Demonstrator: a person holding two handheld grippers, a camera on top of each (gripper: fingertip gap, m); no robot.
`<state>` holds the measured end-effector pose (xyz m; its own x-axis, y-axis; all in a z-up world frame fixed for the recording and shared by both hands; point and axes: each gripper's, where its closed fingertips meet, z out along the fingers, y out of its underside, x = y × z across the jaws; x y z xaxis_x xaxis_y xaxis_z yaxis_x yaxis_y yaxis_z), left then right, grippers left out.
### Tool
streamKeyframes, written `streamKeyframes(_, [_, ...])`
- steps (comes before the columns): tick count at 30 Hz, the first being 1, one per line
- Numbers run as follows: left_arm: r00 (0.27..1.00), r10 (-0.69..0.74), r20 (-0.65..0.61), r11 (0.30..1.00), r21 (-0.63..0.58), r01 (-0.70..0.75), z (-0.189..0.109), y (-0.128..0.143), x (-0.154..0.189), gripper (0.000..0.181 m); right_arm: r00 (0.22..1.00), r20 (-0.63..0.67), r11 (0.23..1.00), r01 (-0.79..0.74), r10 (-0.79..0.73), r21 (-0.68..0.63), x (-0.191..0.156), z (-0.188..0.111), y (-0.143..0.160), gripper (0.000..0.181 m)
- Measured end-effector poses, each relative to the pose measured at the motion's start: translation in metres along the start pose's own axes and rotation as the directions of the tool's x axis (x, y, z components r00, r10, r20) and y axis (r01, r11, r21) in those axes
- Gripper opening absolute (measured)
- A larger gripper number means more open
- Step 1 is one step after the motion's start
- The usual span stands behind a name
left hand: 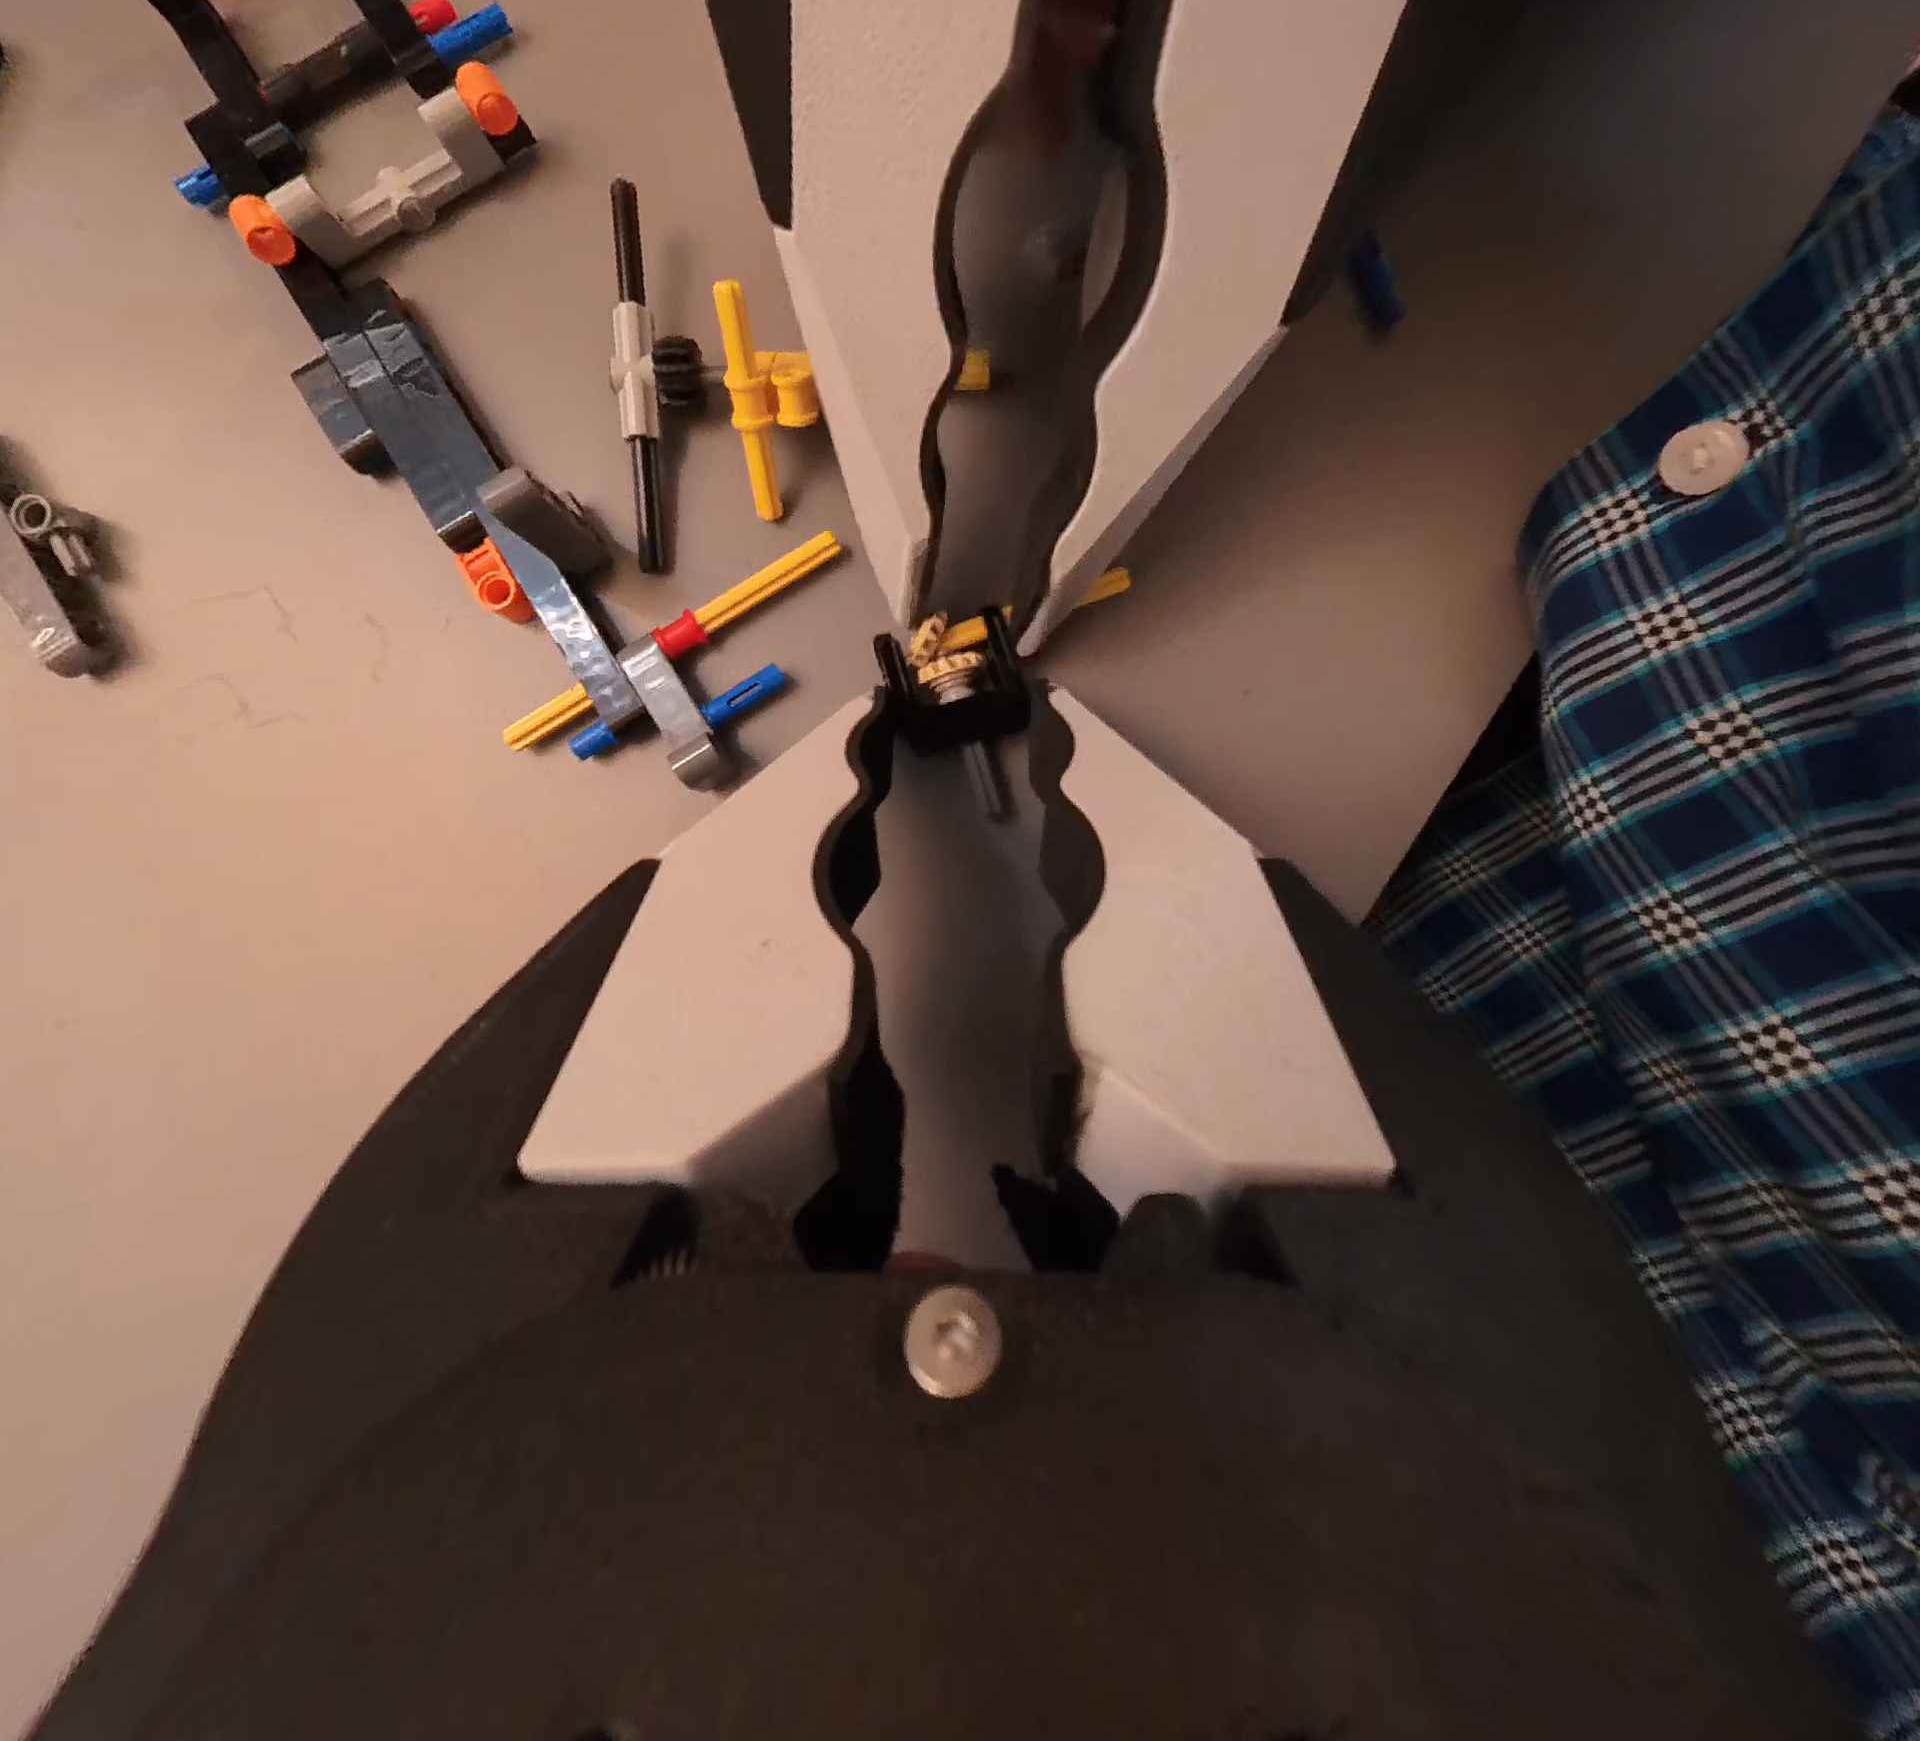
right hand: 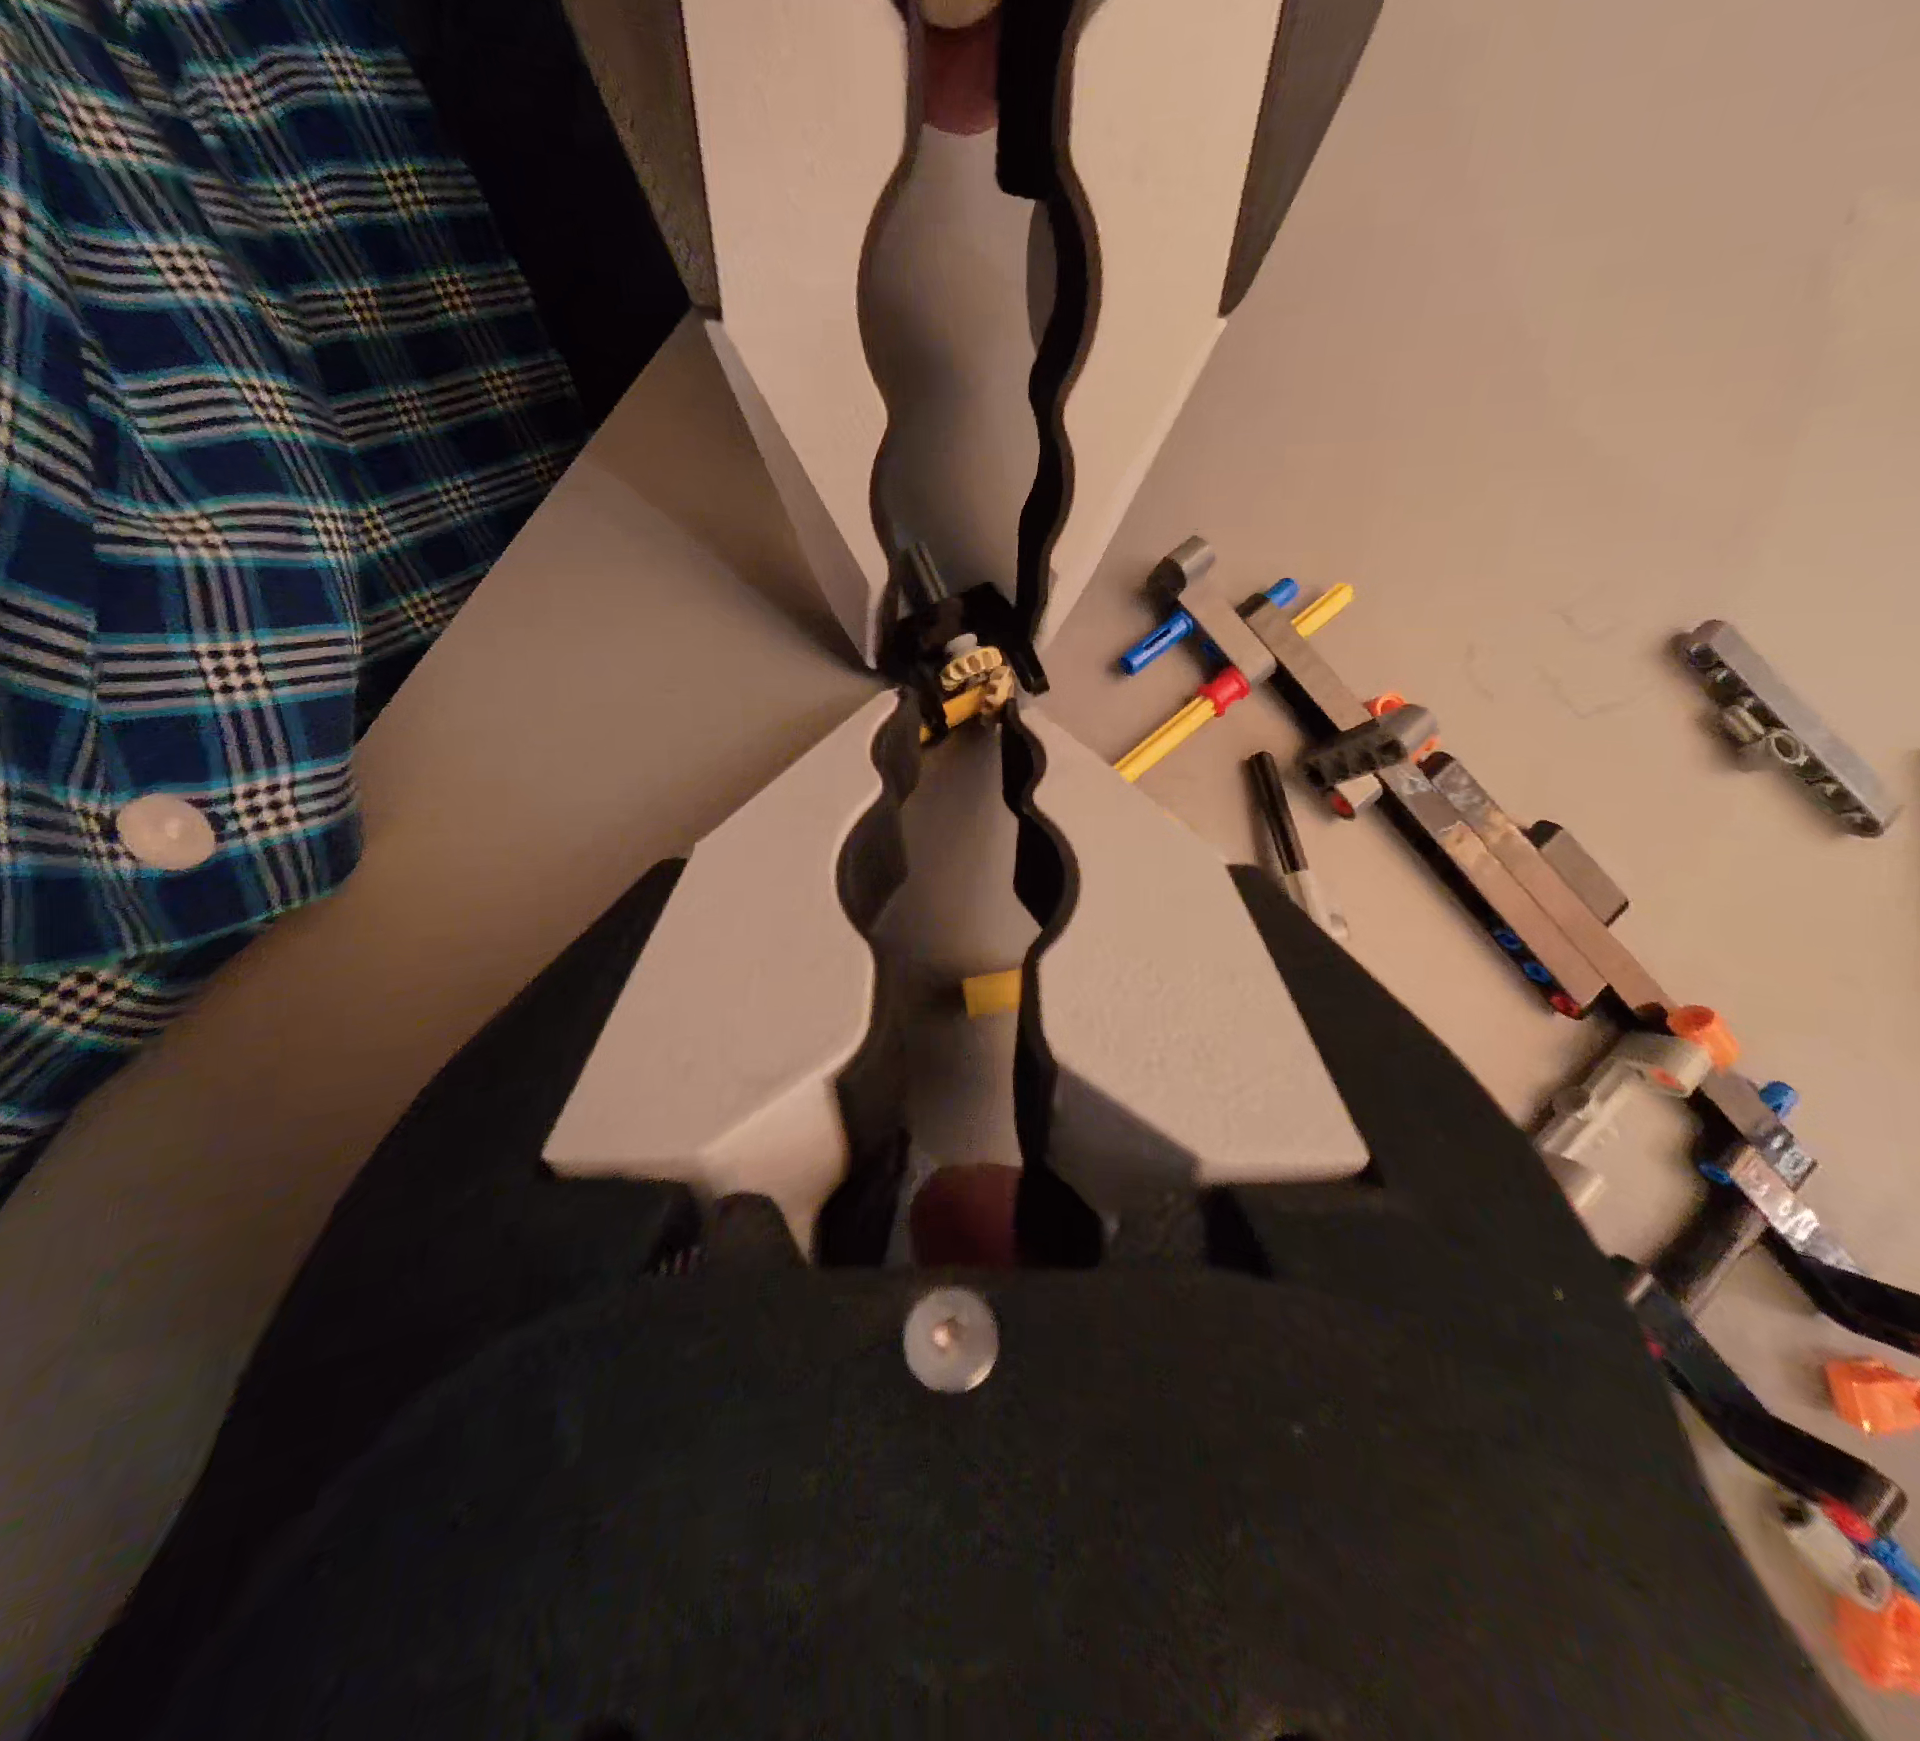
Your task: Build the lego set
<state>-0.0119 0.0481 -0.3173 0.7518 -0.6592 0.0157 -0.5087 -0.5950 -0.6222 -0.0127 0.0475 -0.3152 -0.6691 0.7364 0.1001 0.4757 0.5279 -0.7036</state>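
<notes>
A small black frame [left hand: 961, 709] carrying tan gears [left hand: 928, 642] is held in the air between both grippers. My left gripper [left hand: 961, 704] comes from the bottom of the left wrist view and is shut on the frame. My right gripper [right hand: 961, 715] faces it tip to tip and is shut on a short yellow axle [right hand: 958, 704] that runs through the gears [right hand: 977, 668] in the frame [right hand: 992, 616]. The right gripper [left hand: 977, 616] enters the left wrist view from the top. The left gripper [right hand: 956, 642] enters the right wrist view from the top.
On the tan table [left hand: 260, 964] lie a long black, grey and orange assembly [left hand: 343, 164], a yellow axle with a red bush [left hand: 769, 590], a black axle with a grey connector [left hand: 636, 372], a yellow connector [left hand: 758, 392] and a grey beam [right hand: 1787, 725]. A person's plaid shirt [left hand: 1714, 756] is close behind.
</notes>
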Motion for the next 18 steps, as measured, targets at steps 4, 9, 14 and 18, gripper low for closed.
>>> streamKeyframes(4, [1.000, 0.000, 0.000, 1.000, 0.003, 0.000, 0.001, -0.001, 0.001, 0.024, 1.000, 0.021, 1.000, 0.009, -0.008, -0.014, -0.003, -0.001, 0.001, 0.021])
streamKeyframes(9, [1.000, 0.000, 0.003, 1.000, 0.003, 0.000, 0.001, -0.001, 0.001, 0.024, 0.999, 0.032, 0.999, -0.016, 0.017, -0.029, -0.004, -0.007, 0.004, 0.037])
streamKeyframes(14, [1.000, -0.005, 0.007, 1.000, 0.001, 0.005, 0.000, -0.001, 0.001, 0.024, 0.999, 0.030, 0.999, 0.018, -0.017, -0.045, -0.010, -0.010, 0.007, 0.042])
streamKeyframes(18, [1.000, -0.012, 0.008, 1.000, 0.001, 0.012, 0.000, -0.001, 0.001, 0.024, 1.000, 0.009, 0.998, 0.024, -0.024, -0.062, -0.011, -0.009, 0.007, 0.042])
